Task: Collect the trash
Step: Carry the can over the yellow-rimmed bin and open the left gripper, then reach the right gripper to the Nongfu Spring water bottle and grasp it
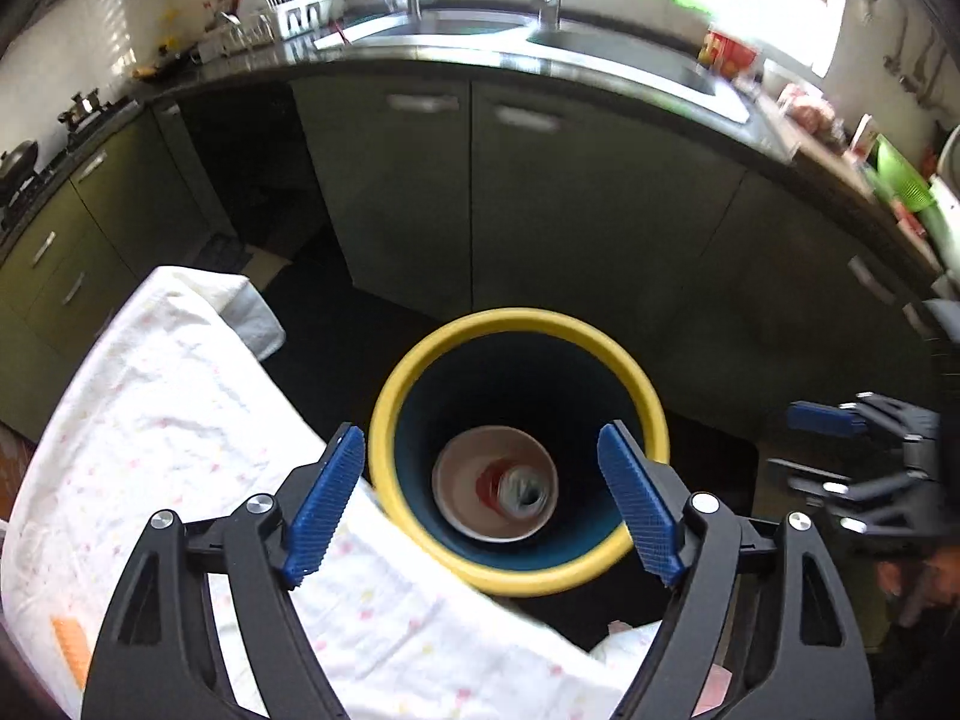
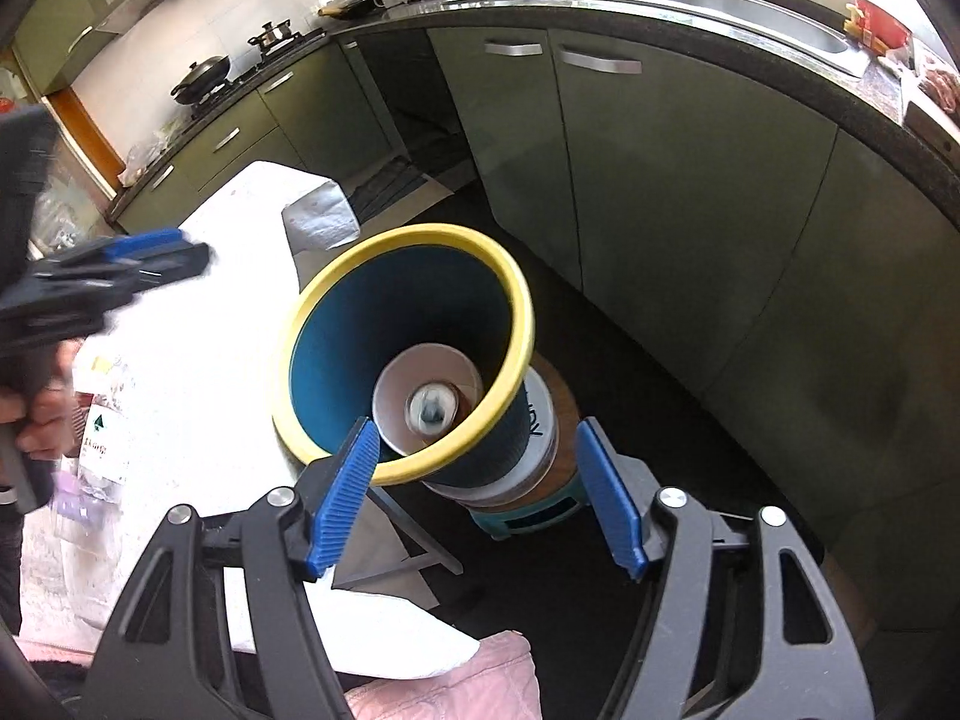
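Observation:
A dark blue bin with a yellow rim [image 1: 648, 402] stands beside the cloth-covered table; it also shows in the right wrist view [image 2: 516, 282]. Inside lie a white paper cup [image 1: 462, 480] and a red can [image 1: 513, 489]; the right wrist view shows the cup [image 2: 420, 378] and the can [image 2: 433, 407] too. My left gripper [image 1: 483, 498] is open and empty above the bin mouth. My right gripper [image 2: 480, 492] is open and empty above the bin's near rim. Each gripper appears at the edge of the other's view: the right gripper [image 1: 864, 456], the left gripper [image 2: 114, 270].
A table with a white patterned cloth [image 1: 180, 420] sits left of the bin, with a plastic bag [image 2: 102, 438] on it. Green kitchen cabinets [image 1: 540, 210] and a sink counter [image 1: 600, 54] run behind. The bin stands on a round stool [image 2: 540, 498]. The floor is dark.

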`<state>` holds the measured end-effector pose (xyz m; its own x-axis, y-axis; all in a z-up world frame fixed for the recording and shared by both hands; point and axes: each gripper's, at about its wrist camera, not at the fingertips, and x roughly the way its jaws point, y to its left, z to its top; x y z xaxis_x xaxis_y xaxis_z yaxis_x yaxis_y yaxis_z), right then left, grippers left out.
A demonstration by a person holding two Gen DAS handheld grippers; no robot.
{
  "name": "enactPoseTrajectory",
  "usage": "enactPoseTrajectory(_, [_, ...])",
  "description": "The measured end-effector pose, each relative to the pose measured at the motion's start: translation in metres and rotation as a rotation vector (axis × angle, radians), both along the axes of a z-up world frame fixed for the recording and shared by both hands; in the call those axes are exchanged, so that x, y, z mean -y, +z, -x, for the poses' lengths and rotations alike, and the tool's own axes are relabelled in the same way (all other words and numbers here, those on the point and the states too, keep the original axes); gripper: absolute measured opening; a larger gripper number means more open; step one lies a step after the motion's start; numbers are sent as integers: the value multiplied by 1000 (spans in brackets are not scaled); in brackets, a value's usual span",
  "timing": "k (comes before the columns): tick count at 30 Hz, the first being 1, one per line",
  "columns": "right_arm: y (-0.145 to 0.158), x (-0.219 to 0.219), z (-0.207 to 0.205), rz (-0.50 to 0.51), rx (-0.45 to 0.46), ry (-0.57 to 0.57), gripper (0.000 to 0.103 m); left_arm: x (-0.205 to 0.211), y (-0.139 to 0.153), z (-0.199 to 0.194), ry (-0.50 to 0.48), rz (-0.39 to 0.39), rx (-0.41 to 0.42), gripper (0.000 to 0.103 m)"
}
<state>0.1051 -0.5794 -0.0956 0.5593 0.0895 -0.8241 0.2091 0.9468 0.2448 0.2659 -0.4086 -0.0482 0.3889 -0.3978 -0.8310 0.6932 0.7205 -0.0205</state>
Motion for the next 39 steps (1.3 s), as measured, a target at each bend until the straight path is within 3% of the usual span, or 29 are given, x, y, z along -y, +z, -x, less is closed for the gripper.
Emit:
enactPoseTrajectory(8, [-9,-50,-22,10,-38,133,65,-127,79,52,131,170,100,92])
enactPoseTrajectory(14, [-1,-126,-50,45,-40,323,65,-256,100,97,339,210,222,95])
enactPoseTrajectory(18, [9,-187,-73,16,-47,469,65,-324,92,127,483,183,289,98])
enactPoseTrajectory(25, [26,-285,-112,-97,-145,599,65,-404,52,166,643,177,272,98])
enactPoseTrajectory(31, [11,-336,-133,-182,-343,542,65,-428,26,176,658,148,263,98])
enactPoseTrajectory(39, [-12,-372,-147,-172,-485,454,65,-444,4,179,654,133,263,98])
